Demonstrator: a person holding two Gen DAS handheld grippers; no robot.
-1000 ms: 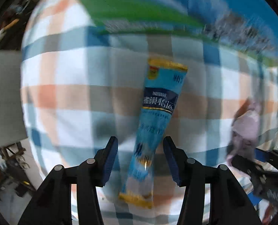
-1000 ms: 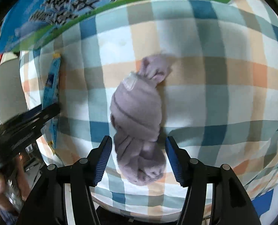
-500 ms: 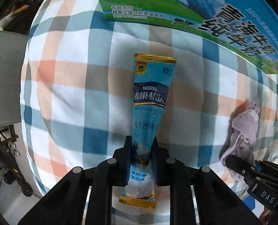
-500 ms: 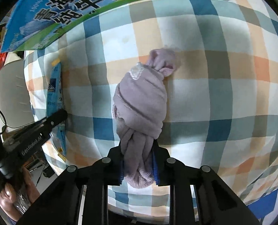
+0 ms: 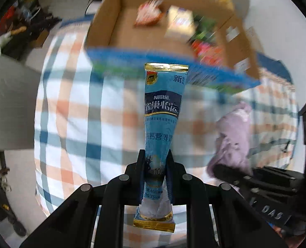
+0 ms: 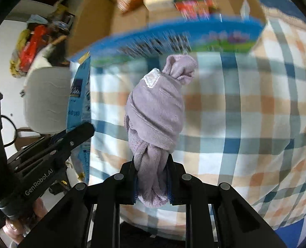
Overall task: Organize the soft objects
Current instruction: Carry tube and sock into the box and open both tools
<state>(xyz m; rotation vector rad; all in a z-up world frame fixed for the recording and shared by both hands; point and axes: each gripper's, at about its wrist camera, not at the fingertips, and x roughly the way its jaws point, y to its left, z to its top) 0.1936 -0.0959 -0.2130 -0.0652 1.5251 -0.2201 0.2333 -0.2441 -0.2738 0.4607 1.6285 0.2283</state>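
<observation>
Between our left gripper's (image 5: 155, 177) fingers stands a blue sachet (image 5: 162, 128) printed "Nestlé" over the Chinese characters 雀巢怡运, with 新 near its far end and 高钙营养 midway; the numbers "10", "46" and "35" show close to the fingertips. Our right gripper (image 5: 264, 194), off to the right of them, bears "DAS". In the right wrist view, the left gripper's side (image 6: 39, 177) reads "GenRobot.AI".

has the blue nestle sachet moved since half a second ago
Yes. The blue sachet, clamped in the left gripper, has come up off the checked cloth toward the open cardboard box, whose inside now shows beyond its top edge.
</observation>
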